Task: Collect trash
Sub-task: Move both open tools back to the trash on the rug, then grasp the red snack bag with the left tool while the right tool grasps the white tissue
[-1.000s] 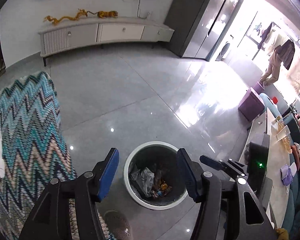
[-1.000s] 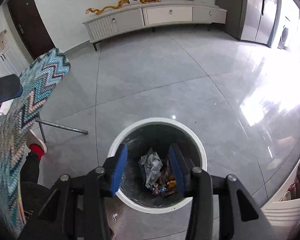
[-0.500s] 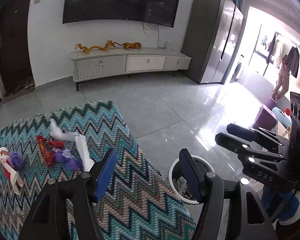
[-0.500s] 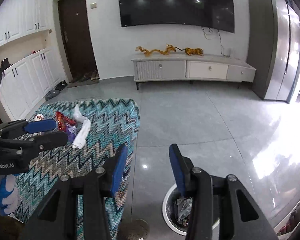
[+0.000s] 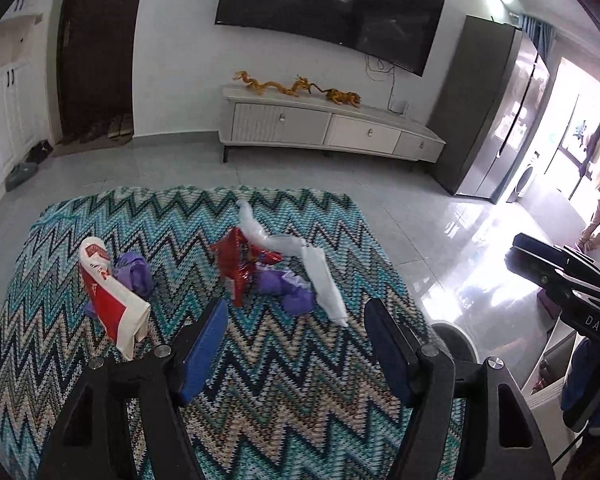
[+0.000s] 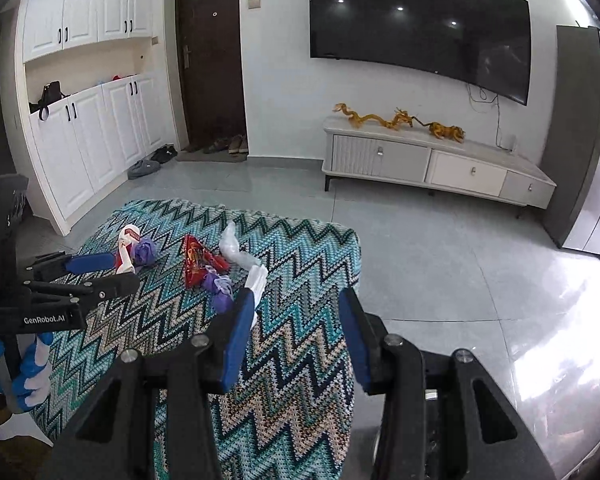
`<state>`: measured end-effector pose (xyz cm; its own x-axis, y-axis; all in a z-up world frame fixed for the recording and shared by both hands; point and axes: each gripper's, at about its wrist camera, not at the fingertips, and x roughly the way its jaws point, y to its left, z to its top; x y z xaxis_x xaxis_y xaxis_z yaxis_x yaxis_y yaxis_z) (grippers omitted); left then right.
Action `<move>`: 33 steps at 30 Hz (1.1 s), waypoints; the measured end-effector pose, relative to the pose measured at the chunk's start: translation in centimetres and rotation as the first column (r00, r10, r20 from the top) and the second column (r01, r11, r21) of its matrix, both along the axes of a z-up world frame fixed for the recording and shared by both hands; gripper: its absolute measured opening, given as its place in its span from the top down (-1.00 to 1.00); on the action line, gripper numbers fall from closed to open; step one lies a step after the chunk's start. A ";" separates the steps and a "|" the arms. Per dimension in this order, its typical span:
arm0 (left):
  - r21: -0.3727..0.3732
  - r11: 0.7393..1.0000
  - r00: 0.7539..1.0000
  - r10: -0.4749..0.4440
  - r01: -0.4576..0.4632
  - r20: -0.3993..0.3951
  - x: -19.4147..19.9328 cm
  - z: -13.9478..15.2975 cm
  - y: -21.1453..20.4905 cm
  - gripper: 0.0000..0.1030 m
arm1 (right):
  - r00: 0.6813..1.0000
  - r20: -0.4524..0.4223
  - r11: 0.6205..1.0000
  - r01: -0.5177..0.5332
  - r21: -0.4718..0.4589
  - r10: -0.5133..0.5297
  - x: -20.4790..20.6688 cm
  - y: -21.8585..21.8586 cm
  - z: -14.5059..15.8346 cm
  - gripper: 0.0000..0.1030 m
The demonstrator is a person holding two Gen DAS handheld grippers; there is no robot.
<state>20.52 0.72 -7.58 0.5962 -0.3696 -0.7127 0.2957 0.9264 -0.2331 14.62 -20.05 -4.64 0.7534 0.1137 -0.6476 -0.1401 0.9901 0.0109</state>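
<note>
My left gripper (image 5: 294, 326) opening, empty, near red wrapper (image 5: 242, 262) for next grab. Right gripper (image 6: 296, 320) half spread, empty, beside wrapper.

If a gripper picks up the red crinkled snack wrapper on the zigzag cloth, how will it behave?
The red crinkled snack wrapper looks thin and creased, so it is probably light and will likely crumple. Its glossy surface may slip. It touches the purple crumpled wrapper, which might shift too.

Teal-and-beige zigzag cloth (image 5: 284, 380) — red wrapper (image 5: 242, 262), purple scraps (image 5: 278, 284), white tissue (image 5: 324, 280), red-and-white bag (image 5: 108, 300).
</note>
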 end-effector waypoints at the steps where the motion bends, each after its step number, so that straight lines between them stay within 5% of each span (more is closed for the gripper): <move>1: 0.000 1.000 1.000 0.009 -0.009 -0.015 0.6 -0.8 0.6 -0.33 | 1.000 -0.017 1.000 -0.006 0.007 0.006 0.8 0.3 -0.9 0.19; 11: -0.012 0.998 0.984 0.060 -0.062 -0.166 6.6 -7.8 0.1 -0.33 | 0.984 -0.156 0.991 -0.063 0.119 0.082 7.4 1.6 -8.7 0.19; 16: -0.095 0.994 0.972 0.032 -0.056 -0.235 9.0 -9.7 -1.0 -0.30 | 0.974 -0.198 0.980 -0.079 0.181 0.115 10.2 1.7 -11.5 0.20; 22: -0.207 0.969 0.930 0.053 -0.136 -0.364 12.2 -12.5 -2.6 -0.30 | 0.964 -0.225 0.970 -0.093 0.225 0.145 13.1 1.7 -13.3 0.20; 26: -0.218 0.956 0.899 0.085 -0.194 -0.429 13.9 -13.8 -3.5 -0.29 | 0.951 -0.251 0.965 -0.123 0.233 0.182 13.5 2.2 -14.5 0.20; 33: -0.229 0.947 0.876 0.095 -0.227 -0.472 15.2 -14.4 -5.2 0.17 | 0.929 -0.287 0.958 -0.167 0.234 0.232 13.3 3.9 -16.6 0.43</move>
<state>35.73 -4.44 -21.96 0.3030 -0.5123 -0.8036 -0.0500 0.8335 -0.5502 27.89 -16.14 -21.23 0.4679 0.3935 -0.7913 -0.2917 0.9140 0.2820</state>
